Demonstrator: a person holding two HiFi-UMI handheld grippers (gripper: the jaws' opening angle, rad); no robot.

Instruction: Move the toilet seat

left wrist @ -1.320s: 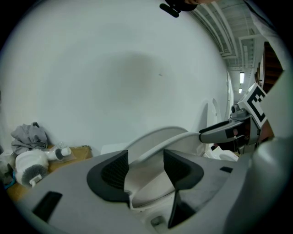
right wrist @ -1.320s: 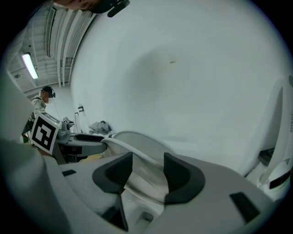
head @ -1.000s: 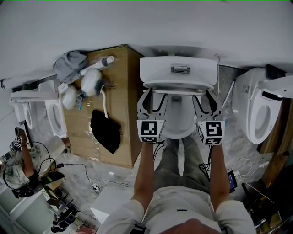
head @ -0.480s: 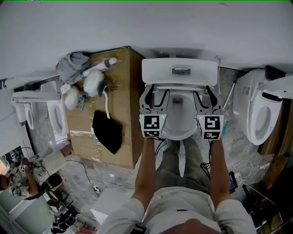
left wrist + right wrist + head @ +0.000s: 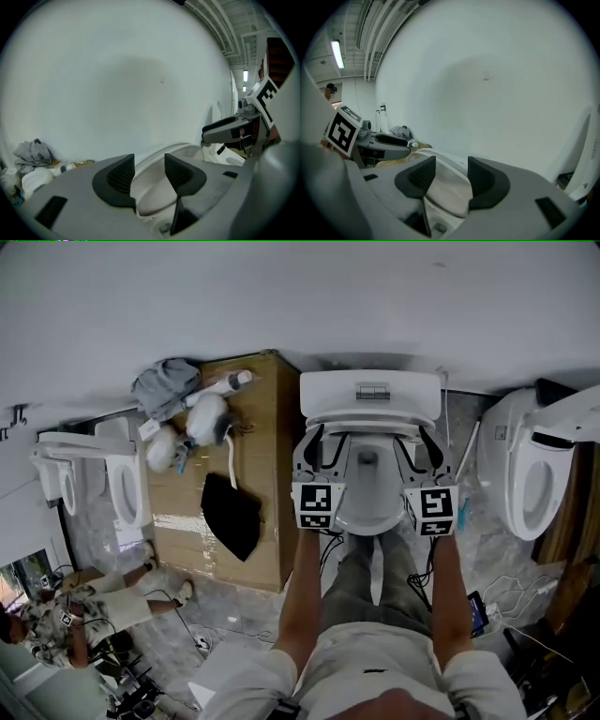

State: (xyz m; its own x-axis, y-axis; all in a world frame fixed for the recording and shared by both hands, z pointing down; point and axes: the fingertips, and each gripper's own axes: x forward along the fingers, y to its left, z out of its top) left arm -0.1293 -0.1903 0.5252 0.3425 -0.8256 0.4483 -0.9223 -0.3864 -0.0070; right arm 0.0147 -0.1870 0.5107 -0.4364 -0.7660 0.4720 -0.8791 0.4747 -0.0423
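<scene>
Left tongs (image 5: 149,172) just closed onto toilet seat (image 5: 156,202) rim, right tongs (image 5: 451,177) gripping opposite rim

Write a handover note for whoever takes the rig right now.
Left claw: jaws have just been closing, with the left rim of the toilet seat between the pads, apparently gripped.
Right claw: shut on the seat's right rim.
Seat: low over the bowl, in front of the tank. I cannot tell how far it is raised.
Done: both sides gripped.
Left: probably swing the seat up toward the tank, then release.
</scene>
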